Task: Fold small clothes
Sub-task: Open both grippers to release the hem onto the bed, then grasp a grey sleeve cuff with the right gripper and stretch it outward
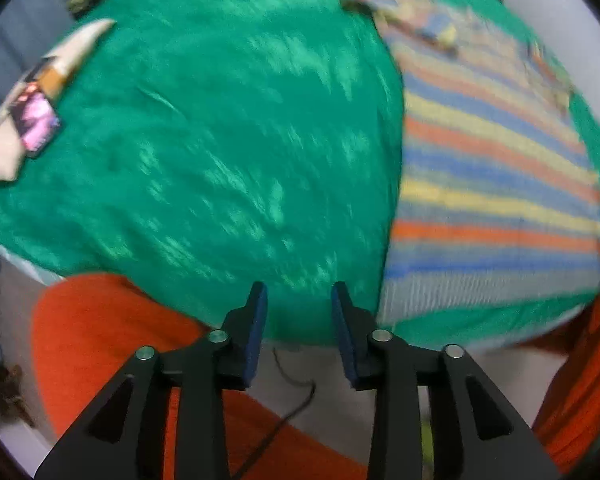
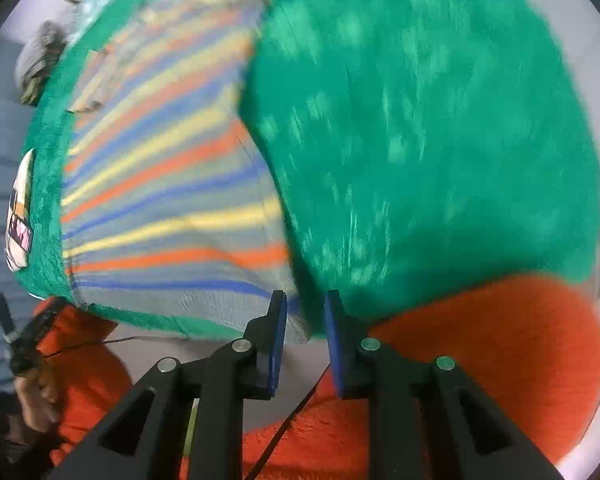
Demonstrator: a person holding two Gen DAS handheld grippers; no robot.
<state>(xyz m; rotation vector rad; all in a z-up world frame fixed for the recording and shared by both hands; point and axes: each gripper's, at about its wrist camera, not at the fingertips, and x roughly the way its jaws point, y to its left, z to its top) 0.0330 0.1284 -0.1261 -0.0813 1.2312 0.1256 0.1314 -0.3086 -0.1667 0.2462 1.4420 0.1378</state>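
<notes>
- Left gripper (image 1: 299,294) hangs with jaws apart, empty; the striped shirt (image 1: 492,184) lies ahead to its right on the green cloth (image 1: 220,140).
- Right gripper (image 2: 305,303) narrowly parted, empty, over the shirt's near corner.
- Best now: pinch hem corners squarely, both together.

Right tongs (image 2: 305,300) above a striped garment on green cloth

The tongs point down with their blue pads slightly apart and nothing between them, tips over the near edge of the green cloth (image 2: 440,152) just beside the striped garment (image 2: 160,184). That garment lies flat to the left, banded yellow, orange, blue and grey. Orange fabric (image 2: 480,340) fills the lower frame, and a hand (image 2: 36,400) shows at lower left. Everything is motion-blurred.
</notes>
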